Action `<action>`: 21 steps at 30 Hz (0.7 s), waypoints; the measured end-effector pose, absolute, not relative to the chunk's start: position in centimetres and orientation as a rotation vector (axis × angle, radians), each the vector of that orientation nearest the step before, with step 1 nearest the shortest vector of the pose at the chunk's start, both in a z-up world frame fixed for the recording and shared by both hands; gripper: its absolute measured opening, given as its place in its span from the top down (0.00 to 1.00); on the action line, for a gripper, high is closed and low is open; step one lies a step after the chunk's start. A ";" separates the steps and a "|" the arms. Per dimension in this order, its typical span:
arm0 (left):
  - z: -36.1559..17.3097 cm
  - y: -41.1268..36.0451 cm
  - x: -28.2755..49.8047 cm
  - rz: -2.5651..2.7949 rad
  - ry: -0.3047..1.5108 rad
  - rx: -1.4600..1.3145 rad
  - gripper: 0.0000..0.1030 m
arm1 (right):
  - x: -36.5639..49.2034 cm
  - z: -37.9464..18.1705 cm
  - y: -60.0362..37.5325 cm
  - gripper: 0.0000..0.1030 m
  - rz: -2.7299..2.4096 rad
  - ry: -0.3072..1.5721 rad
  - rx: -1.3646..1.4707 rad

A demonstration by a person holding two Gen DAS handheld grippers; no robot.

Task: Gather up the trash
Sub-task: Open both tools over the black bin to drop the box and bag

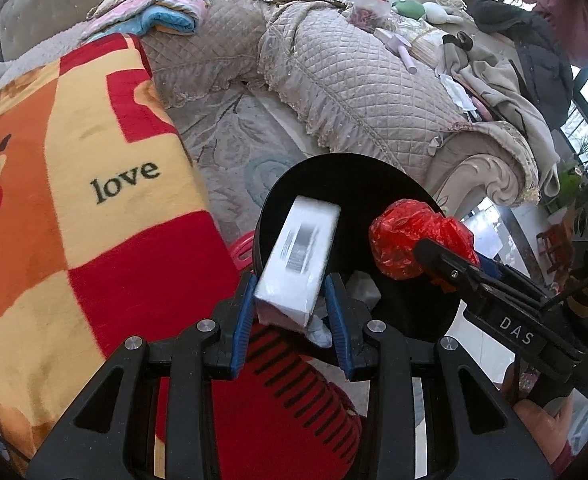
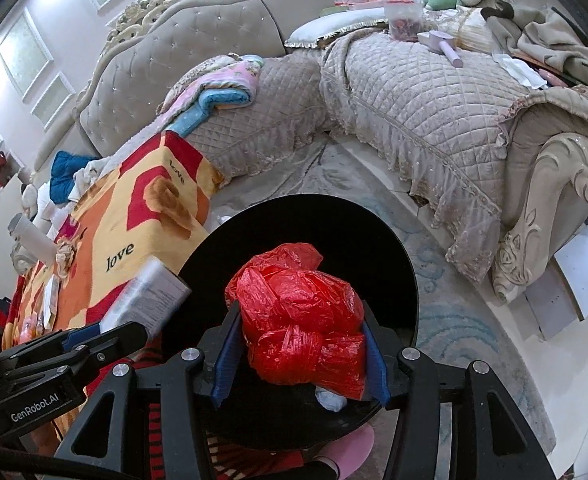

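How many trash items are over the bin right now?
2: white box in left gripper, red bag in right gripper. More may sit inside the bin.

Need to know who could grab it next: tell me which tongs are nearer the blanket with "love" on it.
Left. The left tongs, gripping the white box, sit right beside the blanket; the right tongs, holding the red bag, are on the far side.
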State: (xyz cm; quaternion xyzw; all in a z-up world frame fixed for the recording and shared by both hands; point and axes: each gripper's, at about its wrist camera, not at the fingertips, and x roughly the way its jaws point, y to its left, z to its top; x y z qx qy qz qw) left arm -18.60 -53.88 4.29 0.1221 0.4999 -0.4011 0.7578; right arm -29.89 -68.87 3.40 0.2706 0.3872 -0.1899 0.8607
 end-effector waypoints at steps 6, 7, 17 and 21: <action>4.1 -54.0 -18.5 -0.899 1.100 0.241 0.68 | -30.0 3.2 -69.2 0.49 -0.412 0.814 0.575; 4.0 -54.0 -18.5 -0.907 1.103 0.231 0.67 | -30.0 3.1 -69.2 0.48 -0.414 0.815 0.577; 3.8 -53.3 -18.7 -0.909 1.105 0.240 0.57 | -29.9 2.8 -68.7 0.20 -0.399 0.821 0.606; 4.0 -52.5 -18.5 -0.877 1.098 0.238 0.57 | -29.7 2.9 -68.3 0.20 -0.393 0.825 0.603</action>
